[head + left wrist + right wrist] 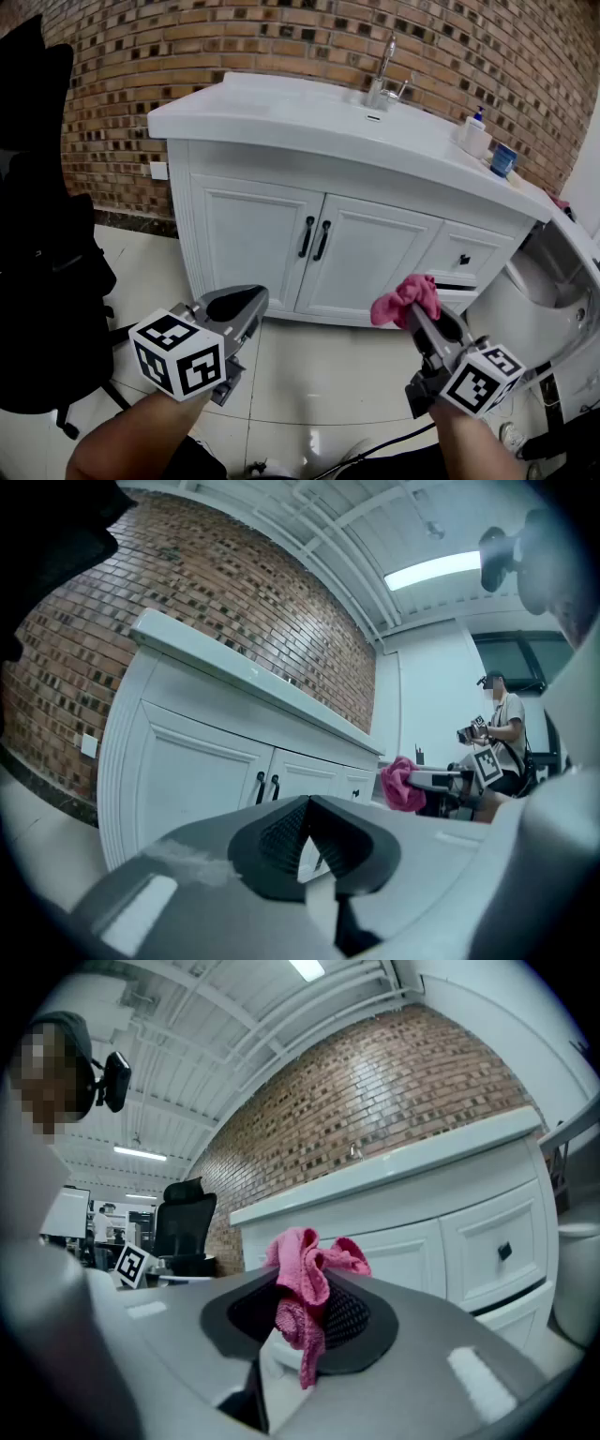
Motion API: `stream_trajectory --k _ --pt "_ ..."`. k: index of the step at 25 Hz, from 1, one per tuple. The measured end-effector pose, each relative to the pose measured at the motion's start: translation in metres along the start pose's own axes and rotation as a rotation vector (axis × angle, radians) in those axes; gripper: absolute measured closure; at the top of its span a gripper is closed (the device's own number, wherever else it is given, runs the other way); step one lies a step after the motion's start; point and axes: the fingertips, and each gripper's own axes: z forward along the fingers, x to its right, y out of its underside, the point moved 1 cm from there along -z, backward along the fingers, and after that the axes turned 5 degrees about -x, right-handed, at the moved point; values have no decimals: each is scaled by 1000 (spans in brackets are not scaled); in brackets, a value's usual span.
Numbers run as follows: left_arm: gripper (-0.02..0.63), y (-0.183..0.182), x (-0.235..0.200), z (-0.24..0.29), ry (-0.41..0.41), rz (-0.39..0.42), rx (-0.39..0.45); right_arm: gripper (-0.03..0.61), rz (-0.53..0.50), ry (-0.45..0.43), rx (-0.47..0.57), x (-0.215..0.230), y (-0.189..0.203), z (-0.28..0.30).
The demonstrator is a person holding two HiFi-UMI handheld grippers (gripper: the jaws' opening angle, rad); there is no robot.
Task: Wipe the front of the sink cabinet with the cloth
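The right gripper (419,317), clamped on a bunched pink cloth (403,298) just short of the white sink cabinet (246,246), risks scraping the doors with bare jaw tips, while the left gripper (246,302) sits closed and empty.

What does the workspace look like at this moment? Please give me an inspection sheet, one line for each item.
Surface: sink cabinet front, white, both doors shut; no stain can be made out.
Job's things: pink cloth, bunched, held in the air short of the cabinet, not touching it.
Clutter: white bottle and blue cup on the countertop.
Grippers: right gripper shut on the cloth; left gripper jaws together, empty.
Cables: a dark cable on the floor tiles.
Surroundings: brick wall behind, black office chair at left, white fixture at right.
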Motion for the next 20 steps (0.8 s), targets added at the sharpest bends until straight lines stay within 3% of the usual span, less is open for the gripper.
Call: stream_trajectory --k 5,14,17,20 --pt "607 -3 -13 1 -24 -4 15 479 -117 133 98 50 -38 28" --pt "607 14 4 30 15 61 -51 479 -132 307 151 138 -68 85" --pt "607 19 7 37 27 78 -77 477 -66 331 191 161 -62 101" --pt "607 25 6 42 37 82 -90 477 -70 282 208 165 -52 109"
